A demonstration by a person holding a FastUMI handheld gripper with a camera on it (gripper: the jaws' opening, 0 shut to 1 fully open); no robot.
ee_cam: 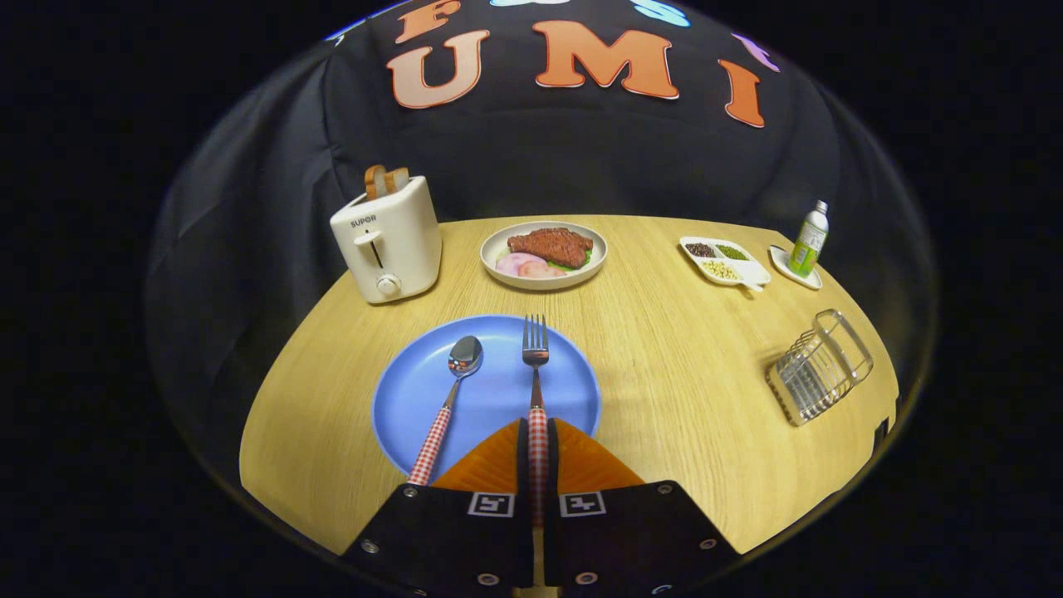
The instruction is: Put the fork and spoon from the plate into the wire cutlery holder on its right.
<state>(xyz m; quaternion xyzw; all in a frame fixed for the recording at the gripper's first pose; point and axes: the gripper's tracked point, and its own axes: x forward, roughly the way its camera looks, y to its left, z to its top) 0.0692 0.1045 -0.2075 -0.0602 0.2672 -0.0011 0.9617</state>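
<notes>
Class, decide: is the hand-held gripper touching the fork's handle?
Touching. The gripper view shows the hand-held gripper closed on the fork, its checked handle pinched between both fingers with no gap, above the blue plate.

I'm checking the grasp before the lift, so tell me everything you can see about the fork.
The fork has a shiny metal head with four tines and a slim neck, and a handle wrapped in a red-and-white checked pattern. It lies flat on the blue plate, tines pointing away toward the plate of steak, roughly parallel to the spoon on its left. Its handle runs back between the fingers of the gripper, which are closed against both its sides.
</notes>
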